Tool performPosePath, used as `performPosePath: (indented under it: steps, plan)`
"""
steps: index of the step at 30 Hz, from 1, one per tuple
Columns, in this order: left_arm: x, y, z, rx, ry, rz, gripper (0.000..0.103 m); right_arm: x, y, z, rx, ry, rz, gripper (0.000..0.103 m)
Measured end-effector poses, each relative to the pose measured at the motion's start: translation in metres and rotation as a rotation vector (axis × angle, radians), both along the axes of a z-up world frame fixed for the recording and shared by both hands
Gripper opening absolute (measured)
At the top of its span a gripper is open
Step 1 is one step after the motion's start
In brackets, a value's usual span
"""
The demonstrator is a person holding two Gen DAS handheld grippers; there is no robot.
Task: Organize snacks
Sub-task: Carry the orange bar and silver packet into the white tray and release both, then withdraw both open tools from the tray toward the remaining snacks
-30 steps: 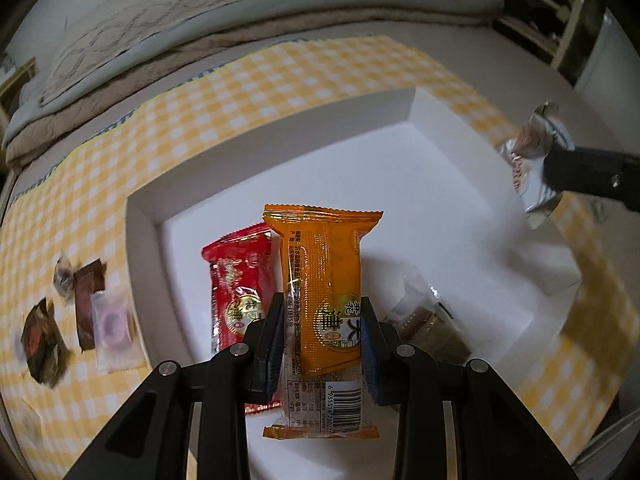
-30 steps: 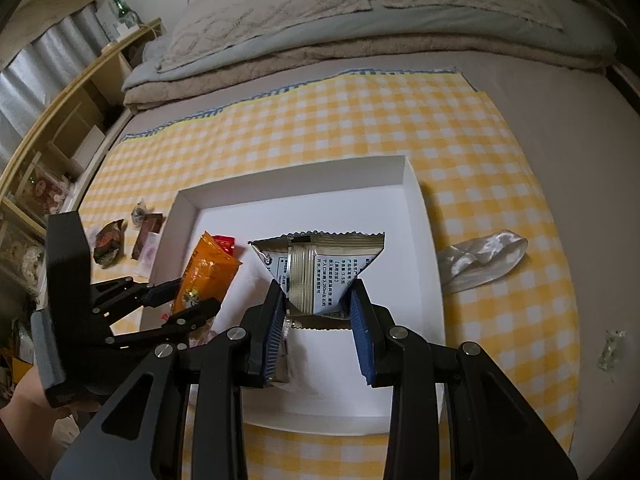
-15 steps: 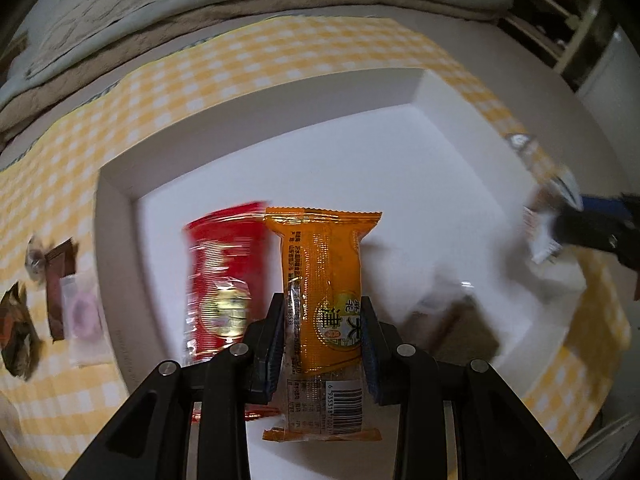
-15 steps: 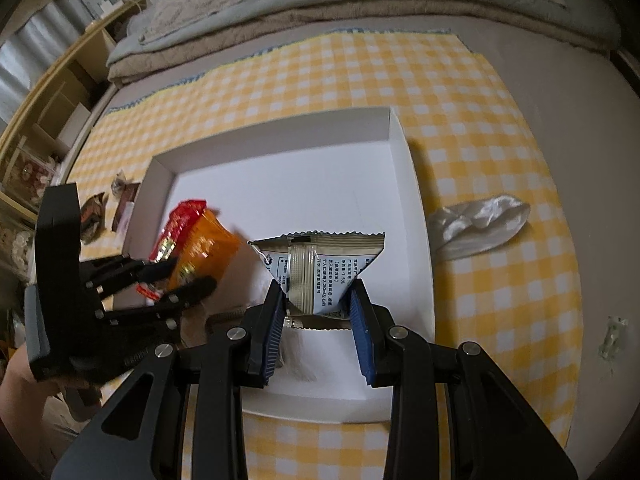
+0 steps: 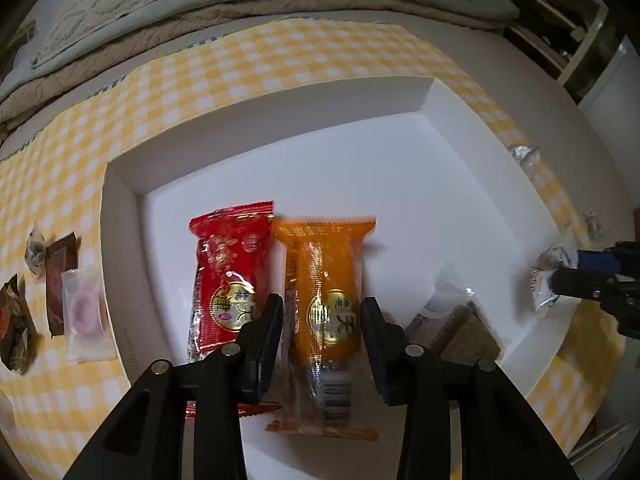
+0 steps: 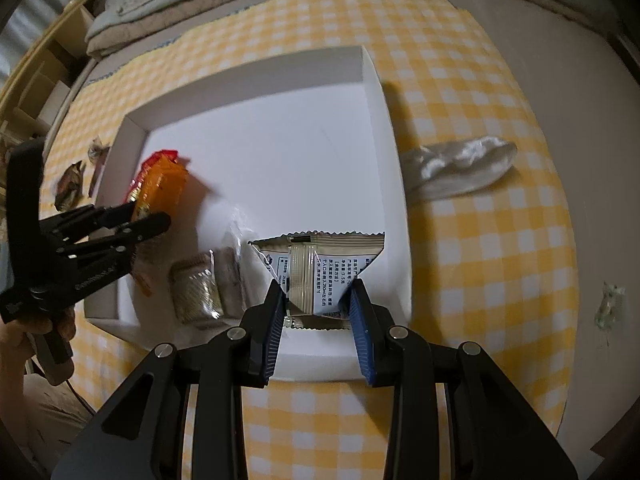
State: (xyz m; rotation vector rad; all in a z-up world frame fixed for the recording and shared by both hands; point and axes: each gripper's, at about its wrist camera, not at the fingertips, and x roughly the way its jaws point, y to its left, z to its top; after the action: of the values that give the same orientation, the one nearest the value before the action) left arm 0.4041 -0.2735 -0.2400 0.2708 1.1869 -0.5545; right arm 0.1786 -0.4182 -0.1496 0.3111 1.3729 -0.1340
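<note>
1. Snacks are going into a white box (image 5: 132, 184) on the yellow checked cloth (image 6: 460, 128); the orange packet (image 5: 326, 304) lies in it just beside the red packet (image 5: 230, 276).
2. Left claw (image 5: 322, 328): its jaws have just been opening, the orange packet lies between them, and the pads look clear of its sides, so it seems released.
3. Right claw (image 6: 318, 312) is clamped on a pale printed sachet (image 6: 320, 268), hanging above the box's near right corner.
4. Risk, as I judge it: if the left claw lifts before the pads are fully clear, the slippery wrapper could drag up and knock the red packet askew.
5. Risk: the sachet hangs close to the box wall; let go there, it could catch the rim and slide out onto the cloth.
6. Count in the box: one red packet, one orange packet, and two brown bars (image 6: 208, 292) in clear wrap.
7. Outside: about four small sweets (image 5: 82, 312) left of the box, one crumpled white wrapper (image 6: 460, 168) on the right.
</note>
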Motion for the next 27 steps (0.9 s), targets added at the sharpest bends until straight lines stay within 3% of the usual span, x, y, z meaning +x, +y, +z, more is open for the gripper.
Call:
performPosePath:
  steps: [2,8,12,18,23,27]
  plan:
    - [-0.004,-0.001,0.005,-0.013,0.001,-0.006,0.049,-0.001,-0.003,-0.001,0.014,0.006,-0.015,0.034]
    - [-0.017,0.0,0.019,-0.044,-0.005,-0.026,0.051,-0.005,-0.005,-0.001,0.009,0.019,-0.03,0.035]
    - [-0.023,0.001,0.025,-0.054,-0.005,-0.03,0.053,-0.007,-0.001,0.001,-0.003,0.017,-0.021,0.047]
    - [-0.037,0.014,0.041,-0.066,-0.004,-0.015,0.057,-0.012,0.0,0.007,-0.009,0.007,-0.024,0.05]
    - [-0.048,0.025,0.054,-0.063,-0.012,0.0,0.07,-0.016,0.002,0.014,-0.009,-0.024,-0.017,0.056]
    - [-0.059,0.033,0.067,-0.066,-0.026,0.015,0.086,-0.022,0.006,0.024,-0.025,-0.066,-0.015,0.071]
